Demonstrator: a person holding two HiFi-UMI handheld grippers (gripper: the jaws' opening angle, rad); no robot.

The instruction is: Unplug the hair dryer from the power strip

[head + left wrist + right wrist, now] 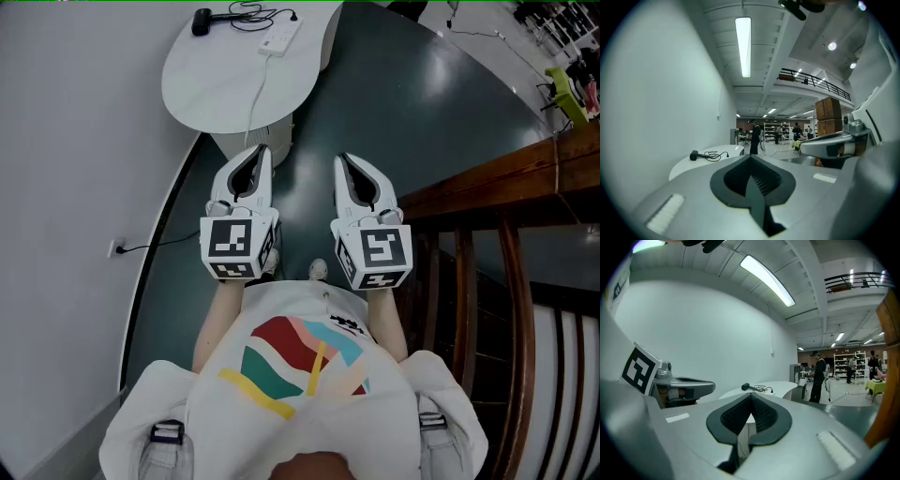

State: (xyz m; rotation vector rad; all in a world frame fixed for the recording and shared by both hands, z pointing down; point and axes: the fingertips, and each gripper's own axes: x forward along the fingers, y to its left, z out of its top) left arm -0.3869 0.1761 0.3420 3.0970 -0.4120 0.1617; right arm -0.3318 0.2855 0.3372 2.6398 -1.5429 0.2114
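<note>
A black hair dryer (pixel 202 21) lies at the far end of a white rounded table (pixel 216 84), its black cable coiled beside it. The white power strip (pixel 281 37) sits just right of the coil. Both grippers are held side by side close to the person's chest, well short of the table. My left gripper (pixel 256 151) is shut with nothing in it, and so is my right gripper (pixel 342 160). The left gripper view shows the hair dryer (pixel 695 155) far beyond the closed jaws of my left gripper (pixel 751 159). It is equally distant (pixel 746 386) in the right gripper view, past my right gripper (pixel 751 397).
A white cord (pixel 253 98) runs from the strip over the table's near edge. A wall outlet (pixel 117 248) with a black cable is on the left wall. A wooden railing (pixel 497 187) borders the right. People (pixel 753 137) stand far off in the hall.
</note>
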